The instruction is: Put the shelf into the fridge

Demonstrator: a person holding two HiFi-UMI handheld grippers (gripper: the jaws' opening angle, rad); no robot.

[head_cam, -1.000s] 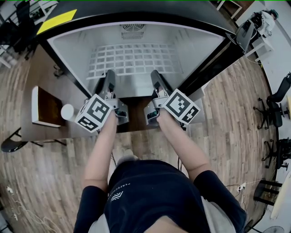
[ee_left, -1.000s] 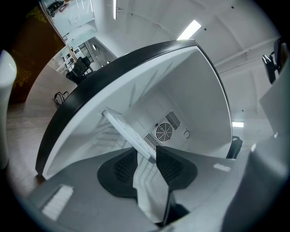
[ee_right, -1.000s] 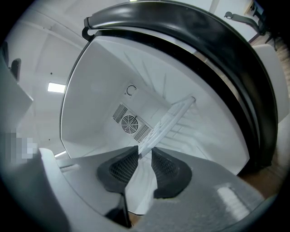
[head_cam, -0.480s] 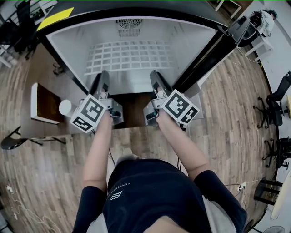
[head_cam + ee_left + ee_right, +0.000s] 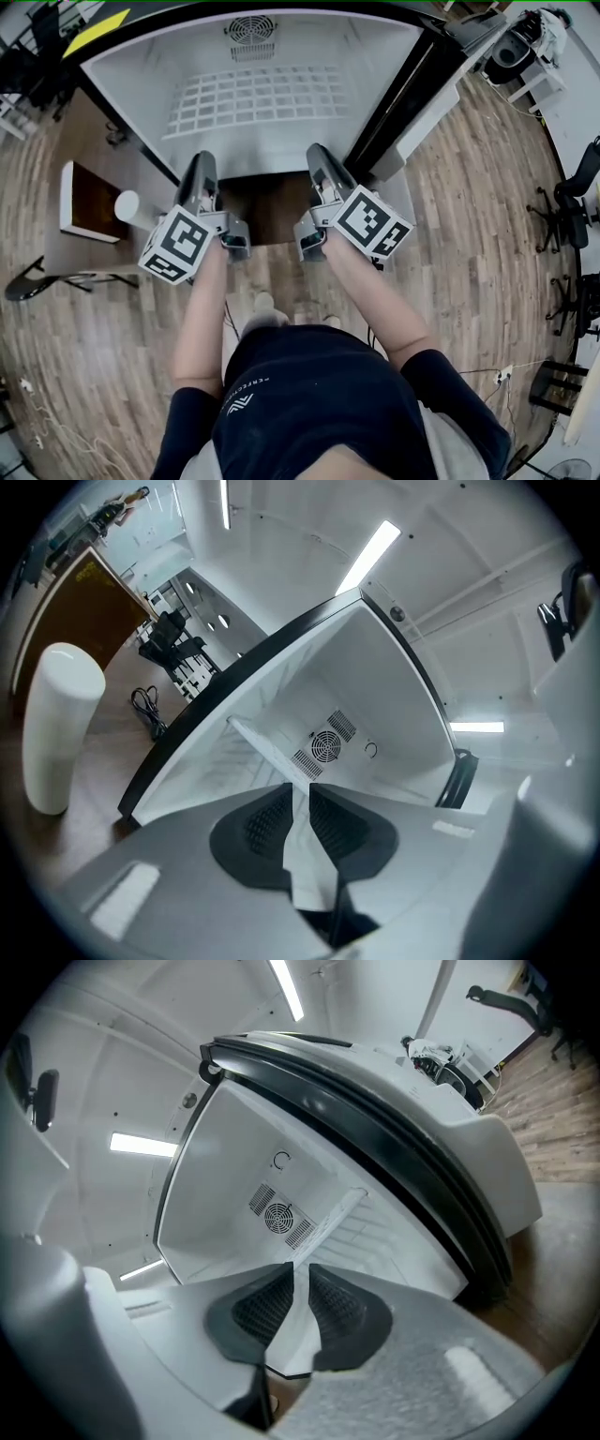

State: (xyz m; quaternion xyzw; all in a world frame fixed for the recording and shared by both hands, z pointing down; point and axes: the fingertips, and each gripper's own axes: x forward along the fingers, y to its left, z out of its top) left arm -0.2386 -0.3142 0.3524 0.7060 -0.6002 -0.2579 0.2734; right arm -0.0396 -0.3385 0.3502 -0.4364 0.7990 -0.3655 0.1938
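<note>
The left gripper [image 5: 201, 161] and right gripper [image 5: 317, 152] are held level just outside the fridge [image 5: 131, 94] opening. Their fingers have just been closing to a narrow slit and hold nothing. Farther in, the shelf [image 5: 253, 98] lies flat inside the fridge, apart from both grippers. Placement appears complete, so the next move is to withdraw clear. A second earlier, both grippers reached the shelf's near edge.

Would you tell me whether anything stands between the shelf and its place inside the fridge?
Nothing visible does: the shelf already lies inside the fridge. The left gripper and the right gripper are in front of the opening, clear of the shelf; their jaws have just been closing, with nothing between them.
</note>
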